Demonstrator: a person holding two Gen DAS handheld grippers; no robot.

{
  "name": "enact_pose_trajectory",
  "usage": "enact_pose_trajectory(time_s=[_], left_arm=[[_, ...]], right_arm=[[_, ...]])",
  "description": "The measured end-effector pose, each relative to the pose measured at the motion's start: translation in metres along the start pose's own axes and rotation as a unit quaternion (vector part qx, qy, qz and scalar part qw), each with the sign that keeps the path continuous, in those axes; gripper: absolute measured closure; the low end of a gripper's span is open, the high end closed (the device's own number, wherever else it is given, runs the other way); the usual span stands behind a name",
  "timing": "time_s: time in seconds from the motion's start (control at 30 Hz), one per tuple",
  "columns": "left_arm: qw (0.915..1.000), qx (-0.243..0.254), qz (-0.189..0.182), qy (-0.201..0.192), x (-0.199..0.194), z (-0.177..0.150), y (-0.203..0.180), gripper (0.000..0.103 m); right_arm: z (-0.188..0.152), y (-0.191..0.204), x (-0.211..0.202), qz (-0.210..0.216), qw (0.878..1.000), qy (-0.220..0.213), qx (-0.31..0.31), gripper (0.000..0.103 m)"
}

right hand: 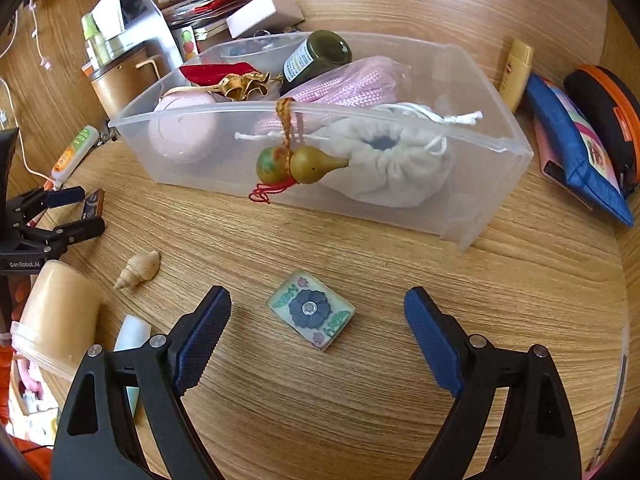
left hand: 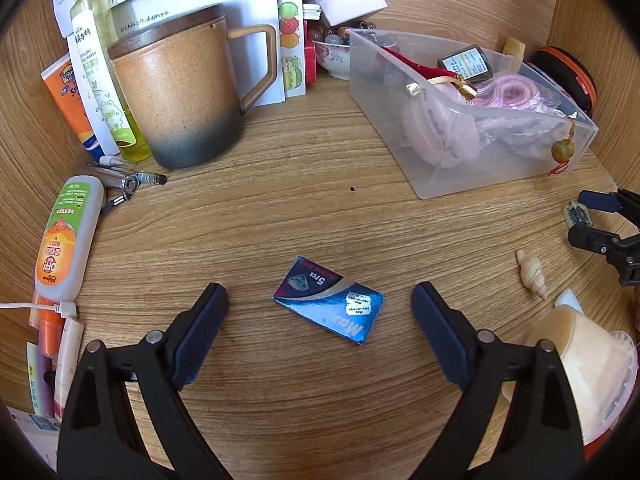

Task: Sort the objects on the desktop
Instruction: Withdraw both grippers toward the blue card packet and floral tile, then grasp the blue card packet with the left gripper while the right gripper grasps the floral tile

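A flat blue razor-blade box (left hand: 328, 304) lies on the wooden desk between the fingers of my left gripper (left hand: 320, 300), which stands open with both pads clear of the box. In the right wrist view a small glass tile with a dark blue flower (right hand: 312, 314) lies between the fingers of my right gripper (right hand: 318, 304), also open and not touching it. Each gripper shows small at the edge of the other view: the right gripper (left hand: 592, 218) around the tile, the left gripper (right hand: 76, 210) around the box. A clear plastic bin (right hand: 360, 208) behind holds a pouch, a bottle and pink items.
A brown mug (left hand: 176, 96), tubes and bottles (left hand: 68, 236) and pens crowd the left. A seashell (right hand: 138, 270) and a beige cup (right hand: 56, 316) lie between the grippers. A gourd charm (right hand: 300, 164) hangs over the bin's front wall. Pouches (right hand: 576, 144) sit at the right.
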State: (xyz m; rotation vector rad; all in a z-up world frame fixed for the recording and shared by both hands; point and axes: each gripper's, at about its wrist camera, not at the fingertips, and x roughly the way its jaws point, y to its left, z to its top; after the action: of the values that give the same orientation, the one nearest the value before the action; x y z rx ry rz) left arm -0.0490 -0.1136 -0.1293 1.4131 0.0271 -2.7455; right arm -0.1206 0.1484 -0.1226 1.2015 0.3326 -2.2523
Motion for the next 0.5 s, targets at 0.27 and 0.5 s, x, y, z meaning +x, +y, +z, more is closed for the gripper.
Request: enact_pose_trajectory(time_s=[0.27, 0.5], left_arm=[[0.9999, 0.009, -0.002, -0.014, -0.0042, 0.0012, -0.0039, 0.032], [0.9998, 0.006, -0.002, -0.016, -0.0072, 0.002, -0.0042, 0.037]], right_arm=[[-0.0027, 0.0075, -0.0002, -0.015, 1.0, -0.009, -0.022, 0.025], [-0.0052, 0.0083, -0.004, -0.009, 0.999, -0.015, -0.029, 0.035]])
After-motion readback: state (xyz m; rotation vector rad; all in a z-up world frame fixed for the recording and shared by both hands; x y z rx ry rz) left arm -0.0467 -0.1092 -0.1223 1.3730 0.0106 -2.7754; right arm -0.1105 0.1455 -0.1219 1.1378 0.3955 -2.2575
